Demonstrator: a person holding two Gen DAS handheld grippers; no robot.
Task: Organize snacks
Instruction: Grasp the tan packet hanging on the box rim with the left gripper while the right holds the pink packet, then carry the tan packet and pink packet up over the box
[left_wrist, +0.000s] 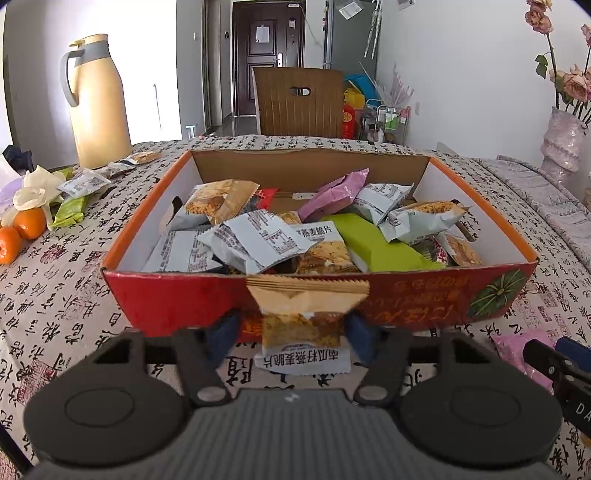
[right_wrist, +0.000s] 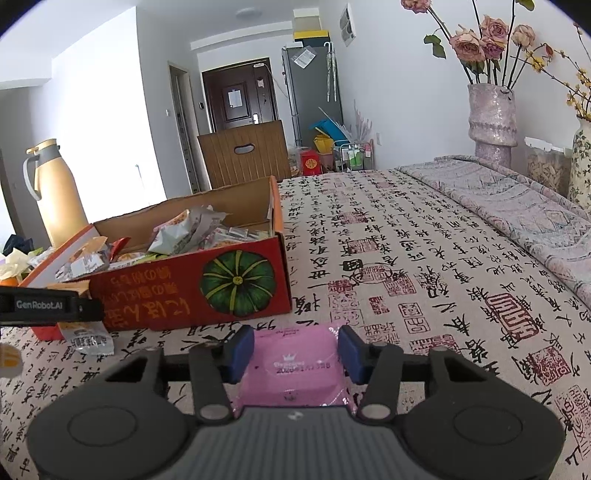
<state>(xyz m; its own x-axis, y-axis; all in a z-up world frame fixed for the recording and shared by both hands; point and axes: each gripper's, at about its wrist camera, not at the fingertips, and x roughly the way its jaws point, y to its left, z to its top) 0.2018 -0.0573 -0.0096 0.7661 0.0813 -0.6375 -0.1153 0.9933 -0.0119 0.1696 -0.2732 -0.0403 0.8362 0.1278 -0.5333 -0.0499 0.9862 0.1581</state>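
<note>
The left gripper pinches a tan oat-crisp snack packet between its blue pads, holding it just in front of the near wall of the red cardboard box with orange rim, which is heaped with mixed snack packets. To its right, the right gripper has its fingers on either side of a flat pink snack packet lying on the calligraphy-print tablecloth; whether they press it I cannot tell. More loose packets lie by a tall yellow thermos jug.

Our left wrist view sits low at the snack box's near wall facing the door, while our right wrist view sits close over the counter, right of it, both sharing box, thermos and door.
</note>
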